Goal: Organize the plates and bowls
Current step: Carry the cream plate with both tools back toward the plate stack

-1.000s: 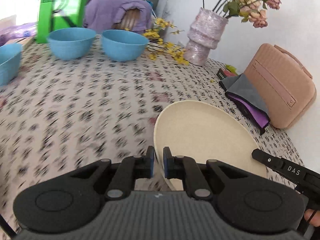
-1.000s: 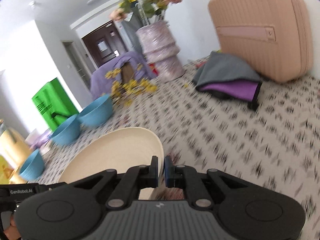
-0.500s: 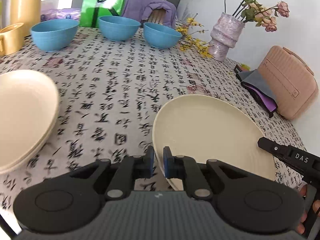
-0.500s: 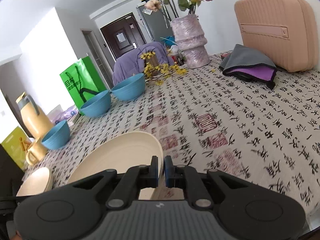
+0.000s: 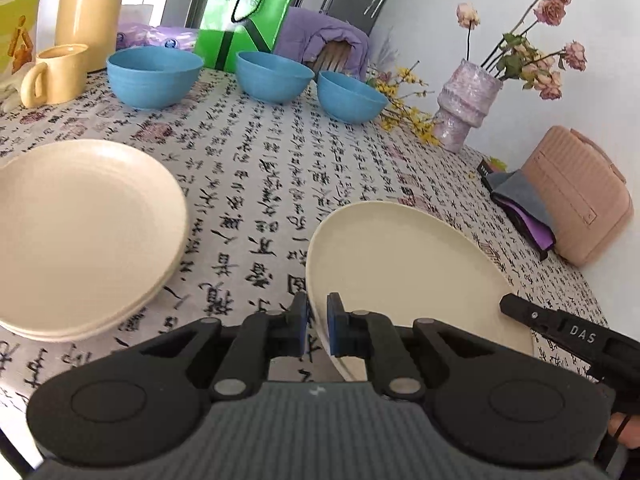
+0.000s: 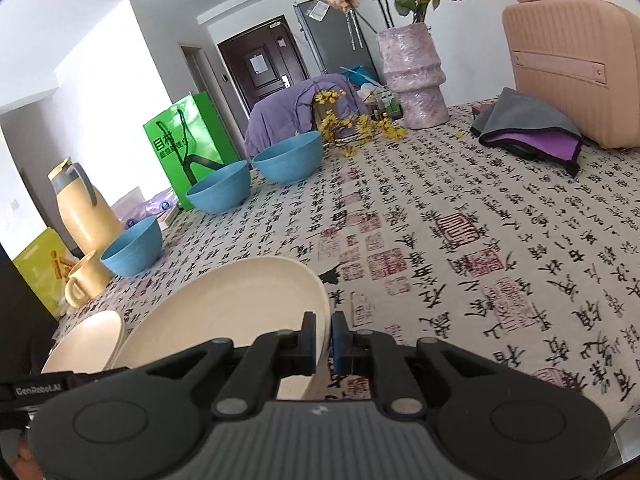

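Note:
Both grippers hold one cream plate (image 5: 404,272) above the table. My left gripper (image 5: 317,326) is shut on its left rim, my right gripper (image 6: 325,338) is shut on its right rim; the plate (image 6: 240,312) fills the lower left of the right wrist view. A stack of cream plates (image 5: 76,232) lies on the table to the left, also seen in the right wrist view (image 6: 86,340). Three blue bowls (image 5: 154,76) (image 5: 274,76) (image 5: 350,96) stand in a row at the far side.
A yellow mug (image 5: 52,74) and yellow jug (image 5: 86,12) stand far left, a green bag (image 5: 248,12) behind the bowls. A lilac vase (image 5: 464,106), yellow flowers (image 5: 404,108), folded cloths (image 5: 520,204) and a pink case (image 5: 580,196) sit at the right.
Both grippers, still shut on the cream plate, have carried it left. The plate stack, mug and jug have come into view.

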Demonstrator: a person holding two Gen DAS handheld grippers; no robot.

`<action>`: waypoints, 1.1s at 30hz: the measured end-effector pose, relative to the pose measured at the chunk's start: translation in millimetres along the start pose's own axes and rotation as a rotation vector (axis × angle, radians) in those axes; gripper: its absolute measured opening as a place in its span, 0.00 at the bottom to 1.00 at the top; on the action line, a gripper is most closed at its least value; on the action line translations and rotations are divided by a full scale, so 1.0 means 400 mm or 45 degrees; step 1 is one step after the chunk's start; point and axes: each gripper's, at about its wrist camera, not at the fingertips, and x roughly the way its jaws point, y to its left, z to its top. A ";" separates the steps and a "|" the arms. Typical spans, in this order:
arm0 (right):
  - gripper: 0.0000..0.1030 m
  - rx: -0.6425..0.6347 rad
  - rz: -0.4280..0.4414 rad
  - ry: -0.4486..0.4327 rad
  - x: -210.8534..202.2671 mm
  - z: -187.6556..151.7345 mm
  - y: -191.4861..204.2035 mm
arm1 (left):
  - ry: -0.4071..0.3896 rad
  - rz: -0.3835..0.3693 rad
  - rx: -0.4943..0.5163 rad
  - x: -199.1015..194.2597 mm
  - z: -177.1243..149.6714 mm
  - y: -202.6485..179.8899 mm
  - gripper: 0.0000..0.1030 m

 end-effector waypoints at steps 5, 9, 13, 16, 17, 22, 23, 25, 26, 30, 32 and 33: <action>0.09 -0.058 0.030 0.019 0.029 0.007 0.061 | -0.058 0.044 -0.022 -0.026 0.015 0.042 0.10; 0.09 -0.102 0.069 0.028 0.061 0.023 0.120 | -0.097 0.073 -0.059 -0.049 0.036 0.094 0.10; 0.09 -0.161 0.118 0.054 0.109 0.031 0.200 | -0.137 0.121 -0.107 -0.073 0.058 0.162 0.10; 0.09 -0.209 0.158 0.086 0.153 0.032 0.270 | -0.166 0.166 -0.154 -0.093 0.072 0.219 0.10; 0.09 -0.224 0.171 0.094 0.167 0.032 0.293 | -0.174 0.179 -0.169 -0.099 0.076 0.238 0.10; 0.09 -0.283 0.233 0.137 0.227 0.024 0.398 | -0.192 0.237 -0.235 -0.119 0.094 0.336 0.10; 0.09 -0.290 0.241 0.149 0.237 0.020 0.415 | -0.195 0.248 -0.243 -0.123 0.096 0.352 0.10; 0.09 -0.305 0.255 0.167 0.256 0.010 0.449 | -0.198 0.269 -0.258 -0.128 0.102 0.384 0.10; 0.09 -0.312 0.261 0.175 0.265 0.005 0.464 | -0.198 0.279 -0.267 -0.129 0.106 0.401 0.10; 0.09 -0.335 0.272 0.198 0.294 -0.010 0.513 | -0.195 0.301 -0.286 -0.129 0.115 0.449 0.10; 0.09 -0.346 0.272 0.204 0.303 -0.015 0.527 | -0.190 0.309 -0.288 -0.128 0.117 0.464 0.10; 0.09 -0.354 0.268 0.207 0.308 -0.019 0.536 | -0.186 0.311 -0.289 -0.126 0.117 0.470 0.10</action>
